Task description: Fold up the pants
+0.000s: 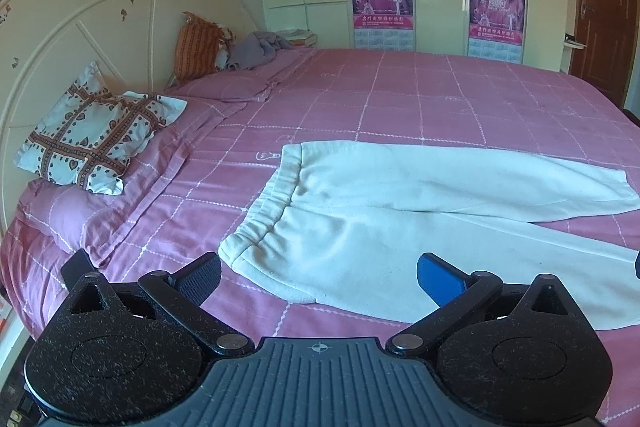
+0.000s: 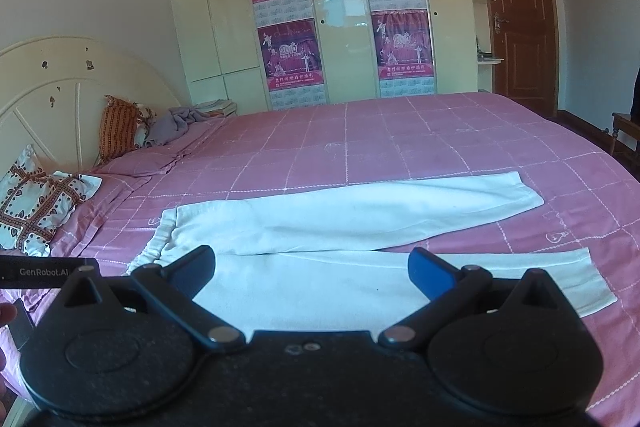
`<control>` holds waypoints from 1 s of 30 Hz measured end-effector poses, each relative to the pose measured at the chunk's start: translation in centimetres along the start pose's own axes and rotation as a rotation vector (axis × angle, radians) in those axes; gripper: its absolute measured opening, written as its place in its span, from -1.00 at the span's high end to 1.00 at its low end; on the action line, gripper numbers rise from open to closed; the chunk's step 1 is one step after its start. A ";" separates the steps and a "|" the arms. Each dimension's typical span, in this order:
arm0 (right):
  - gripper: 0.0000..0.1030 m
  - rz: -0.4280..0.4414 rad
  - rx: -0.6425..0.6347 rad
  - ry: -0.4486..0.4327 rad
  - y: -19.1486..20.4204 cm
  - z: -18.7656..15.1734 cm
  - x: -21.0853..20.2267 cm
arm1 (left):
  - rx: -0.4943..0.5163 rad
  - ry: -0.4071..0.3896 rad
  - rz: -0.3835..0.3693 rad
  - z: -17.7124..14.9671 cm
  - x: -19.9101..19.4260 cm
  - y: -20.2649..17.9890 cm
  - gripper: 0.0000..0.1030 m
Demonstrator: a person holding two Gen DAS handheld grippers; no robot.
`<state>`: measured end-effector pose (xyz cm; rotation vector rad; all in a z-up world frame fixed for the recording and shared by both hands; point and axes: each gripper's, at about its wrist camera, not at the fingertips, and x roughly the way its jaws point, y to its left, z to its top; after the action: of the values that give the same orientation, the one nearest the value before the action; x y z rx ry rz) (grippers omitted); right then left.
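In the left wrist view the left gripper (image 1: 318, 277) hovers with fingers wide and empty over the waistband end of white sweatpants (image 1: 400, 211), spread flat mid-frame on the pink bed (image 1: 400, 95). In the right wrist view the right gripper (image 2: 312, 269), fingers wide too, hangs over the nearer leg at lower centre; the soft, light fleece should pinch best at waistband corner and cuff.

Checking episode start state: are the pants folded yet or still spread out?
Spread, unfolded. The white pants lie flat on the pink bedspread, both legs apart and at full length; the left gripper and right gripper are open, holding nothing.
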<state>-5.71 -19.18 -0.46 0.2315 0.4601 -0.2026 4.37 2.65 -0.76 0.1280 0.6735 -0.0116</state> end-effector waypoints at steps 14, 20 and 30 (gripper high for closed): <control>-1.00 -0.024 0.001 0.010 -0.4 -0.2 0.2 | 0.056 -0.007 -0.040 0.0 0.1 -1.5 -1.00; -1.00 -0.055 0.026 0.018 -1.6 -0.6 0.1 | 0.071 0.001 -0.061 0.0 0.0 -2.8 -1.00; -1.00 -0.060 0.022 0.013 -1.9 -0.3 0.9 | 0.095 -0.001 -0.055 1.2 1.0 -3.3 -1.00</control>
<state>-5.57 -21.04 -1.48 0.2409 0.4785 -0.2647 5.72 -0.75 -0.88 0.2004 0.6755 -0.0964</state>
